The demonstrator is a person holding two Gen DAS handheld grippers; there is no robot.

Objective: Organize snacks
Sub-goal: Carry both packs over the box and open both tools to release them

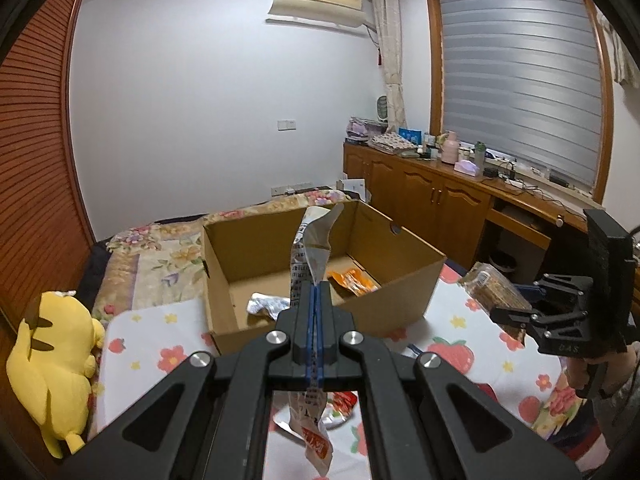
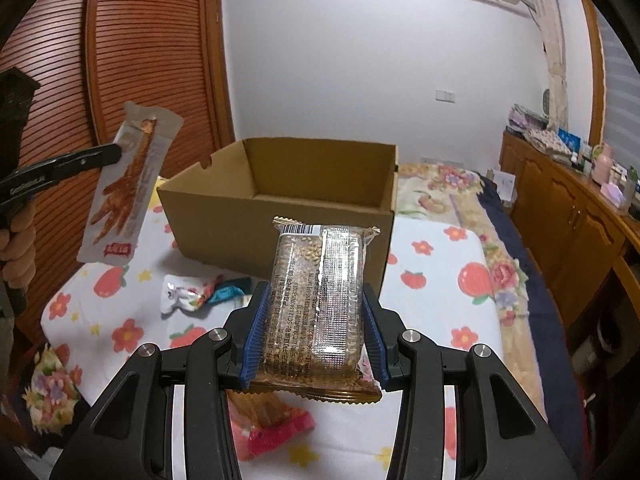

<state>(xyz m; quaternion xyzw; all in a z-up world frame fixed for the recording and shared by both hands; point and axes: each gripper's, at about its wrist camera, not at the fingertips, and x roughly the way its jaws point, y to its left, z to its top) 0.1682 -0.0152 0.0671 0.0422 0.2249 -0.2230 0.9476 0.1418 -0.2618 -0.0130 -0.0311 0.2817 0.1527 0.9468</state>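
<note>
An open cardboard box point(image 1: 404, 280) point(image 2: 280, 216) stands on the flowered bedspread. In it lie an orange packet point(image 1: 354, 282) and a silver packet point(image 1: 266, 306). My left gripper point(image 1: 316, 292) is shut on a long white snack packet point(image 1: 310, 256), held up in front of the box; the same packet point(image 2: 128, 188) shows at the left of the right wrist view. My right gripper point(image 2: 316, 316) is shut on a clear pack of brown grain bars point(image 2: 320, 304), in front of the box; it also shows in the left wrist view point(image 1: 496, 288).
Loose snacks lie on the bedspread: a silver and blue wrapper point(image 2: 200, 294) and a pink packet point(image 2: 272, 428). A yellow plush toy point(image 1: 56, 360) sits at the bed's left edge. Wooden cabinets point(image 1: 432, 196) with clutter line the right wall.
</note>
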